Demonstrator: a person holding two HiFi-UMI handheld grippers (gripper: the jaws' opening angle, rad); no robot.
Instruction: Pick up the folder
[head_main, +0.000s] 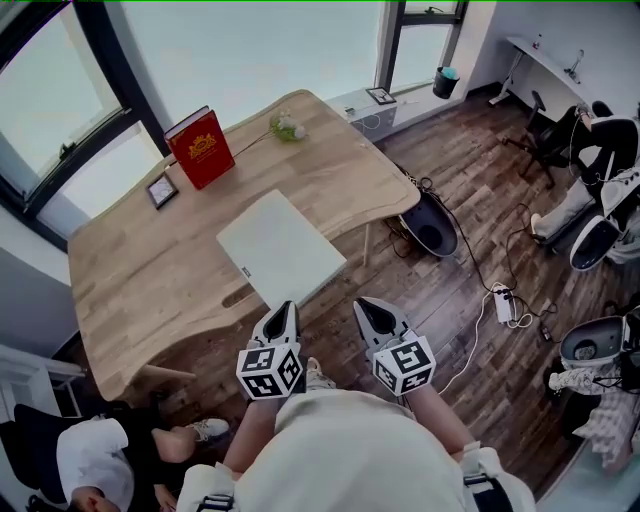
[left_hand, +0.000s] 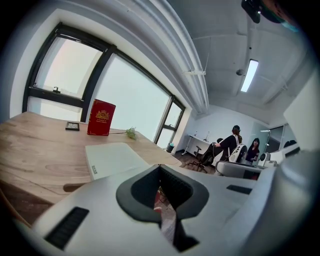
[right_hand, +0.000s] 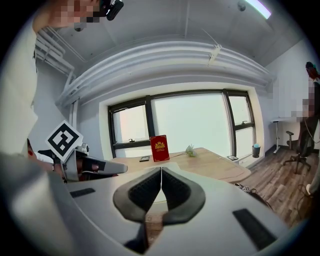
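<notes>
Currently both tools are short of the table (head_main: 130, 290), side by side, noses aimed at the folder (head_main: 280, 250); we read this as an approach, with no contact yet. The left gripper (head_main: 285, 310) has its jaws closed tip to tip with nothing between them, and the right gripper (head_main: 369, 306) is likewise pressed together and empty. We judge that at least one pair must be spread before any grip is possible. The folder lies flat on the wood, turned at an angle, close to the near edge, which puts it within easy reach. Its nearest corner may jut slightly past the edge, but the left gripper's nose covers that spot in the head view, so we cannot confirm it. If it does overhang, a jaw could slide under there, which would suit so thin and flat a thing. The red book (head_main: 201, 148) stands upright toward the window side, seemingly for display, well apart from the folder and out of the reach path. Count: one folder, one red book, one small dark frame (head_main: 162, 190) lying just beside the book, one green sprig (head_main: 287, 126) farther along the table, two grippers, one table.
</notes>
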